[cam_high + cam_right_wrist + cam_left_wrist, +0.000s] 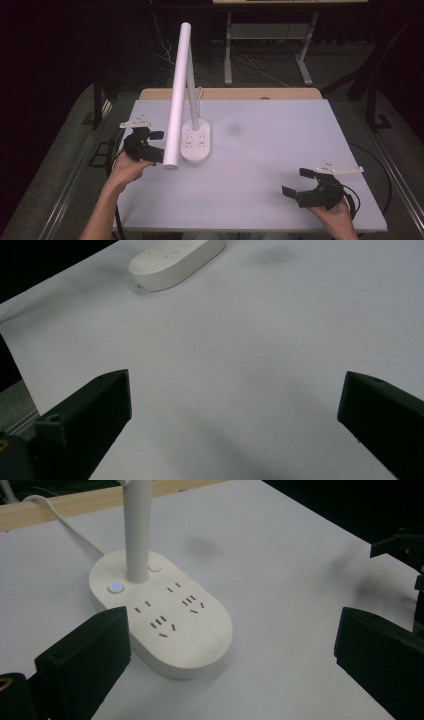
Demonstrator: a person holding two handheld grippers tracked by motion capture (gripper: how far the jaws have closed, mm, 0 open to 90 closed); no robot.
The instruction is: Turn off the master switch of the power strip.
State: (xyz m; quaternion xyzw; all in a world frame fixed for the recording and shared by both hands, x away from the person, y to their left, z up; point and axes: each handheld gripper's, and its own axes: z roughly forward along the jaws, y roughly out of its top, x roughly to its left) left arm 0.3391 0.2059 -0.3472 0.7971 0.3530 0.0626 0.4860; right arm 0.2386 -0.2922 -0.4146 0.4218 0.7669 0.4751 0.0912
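A white desk lamp stands on the table, its oval base [196, 142] carrying several power sockets and buttons. In the left gripper view the base [165, 615] lies just ahead, with a blue-lit button [115, 587] beside the stem [137, 530]. The long lamp head [178, 97] slopes down toward the near left. My left gripper [156, 145] is open just left of the base, its jaws wide with nothing between them [230, 655]. My right gripper [299, 181] is open at the near right, over bare table [235, 410], far from the base [175, 260].
The table top [280, 135] is a pale grey sheet with a wooden strip [235, 93] along the far edge. A white cord [65, 525] runs from the base toward that edge. Desk legs and cables stand on the floor beyond.
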